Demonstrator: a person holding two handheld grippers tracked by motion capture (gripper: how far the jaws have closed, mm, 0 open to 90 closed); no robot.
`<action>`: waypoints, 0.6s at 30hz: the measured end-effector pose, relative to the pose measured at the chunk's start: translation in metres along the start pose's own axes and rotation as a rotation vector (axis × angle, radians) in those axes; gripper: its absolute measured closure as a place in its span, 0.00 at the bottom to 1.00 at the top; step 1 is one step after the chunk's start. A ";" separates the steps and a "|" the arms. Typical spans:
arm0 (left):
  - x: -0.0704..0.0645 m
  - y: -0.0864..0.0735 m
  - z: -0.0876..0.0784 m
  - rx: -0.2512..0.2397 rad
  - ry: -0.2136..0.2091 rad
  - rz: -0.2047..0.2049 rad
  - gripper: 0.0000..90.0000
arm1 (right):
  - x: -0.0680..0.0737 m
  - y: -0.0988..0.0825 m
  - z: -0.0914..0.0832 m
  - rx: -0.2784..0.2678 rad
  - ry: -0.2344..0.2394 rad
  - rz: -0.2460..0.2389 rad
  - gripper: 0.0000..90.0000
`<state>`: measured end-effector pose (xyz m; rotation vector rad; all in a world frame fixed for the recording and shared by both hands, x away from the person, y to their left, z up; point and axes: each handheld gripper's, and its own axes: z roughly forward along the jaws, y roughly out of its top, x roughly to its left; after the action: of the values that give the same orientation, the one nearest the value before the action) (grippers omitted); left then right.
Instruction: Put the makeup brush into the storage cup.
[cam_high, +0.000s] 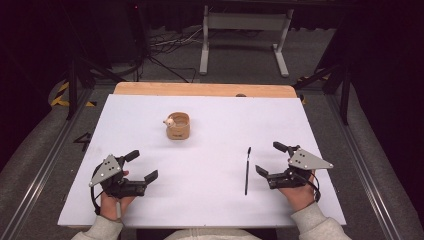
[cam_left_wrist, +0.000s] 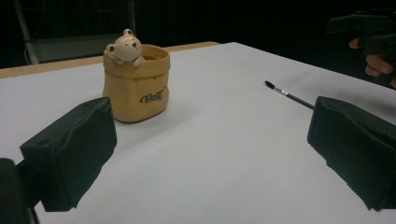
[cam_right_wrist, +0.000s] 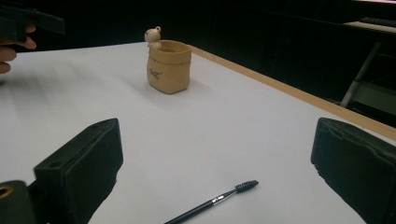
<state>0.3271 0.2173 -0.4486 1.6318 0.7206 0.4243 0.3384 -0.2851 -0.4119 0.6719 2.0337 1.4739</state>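
Our right gripper (cam_high: 273, 159), jaws wide and empty, sits just right of the brush (cam_high: 247, 171); its handle runs near-to-far.

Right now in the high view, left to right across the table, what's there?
Left gripper → bear-trimmed yellow pot → black thin brush → right gripper. Both jaws stand open, holding nothing.

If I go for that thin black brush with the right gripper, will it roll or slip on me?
The brush is a thin, round stick lying flat on the smooth table, so a nudge would probably roll it. It looks light and stiff, and sits low, so the open right gripper may pinch poorly. Its bristle tip likely bends a little.
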 end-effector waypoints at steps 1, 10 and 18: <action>0.000 0.000 0.001 0.002 -0.002 0.002 0.02 | 0.001 0.001 0.001 0.001 0.003 -0.003 0.03; 0.001 0.001 -0.004 0.002 0.037 0.008 0.03 | -0.005 0.015 0.014 0.040 0.023 0.051 0.04; 0.003 0.000 -0.004 0.000 0.039 -0.005 0.03 | -0.006 0.022 0.024 0.066 0.021 0.038 0.05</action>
<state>0.3265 0.2220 -0.4481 1.6250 0.7536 0.4537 0.3602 -0.2665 -0.3965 0.7281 2.1036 1.4463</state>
